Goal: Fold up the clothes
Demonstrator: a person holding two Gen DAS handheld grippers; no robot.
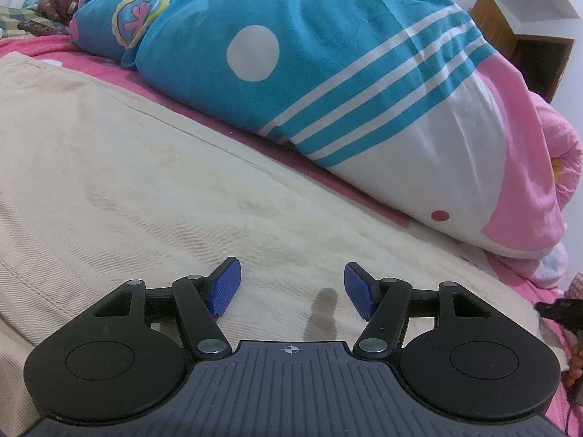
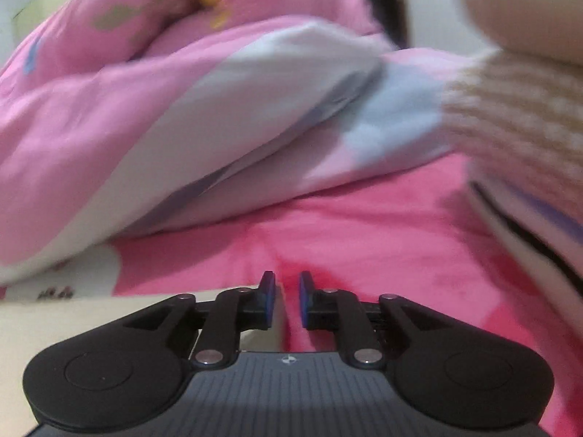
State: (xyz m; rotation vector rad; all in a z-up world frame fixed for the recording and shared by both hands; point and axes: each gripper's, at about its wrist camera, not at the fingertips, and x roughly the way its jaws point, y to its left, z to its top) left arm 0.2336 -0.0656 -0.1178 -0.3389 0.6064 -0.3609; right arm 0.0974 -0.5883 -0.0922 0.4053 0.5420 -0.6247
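Trousers point(image 1: 109, 167), cream, lie flat on the pink sheet point(image 1: 218, 123) near the quilt point(image 1: 291, 54), left gripper point(image 1: 291, 287) wide open and empty above them, right gripper point(image 2: 287, 300) nearly closed, holding nothing, probably between grasps.

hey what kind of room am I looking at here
Most likely a bedroom, seen from on top of a bed: a bulky blue, white and pink duvet lies on a pink bed sheet, with a cream garment spread flat beside it.
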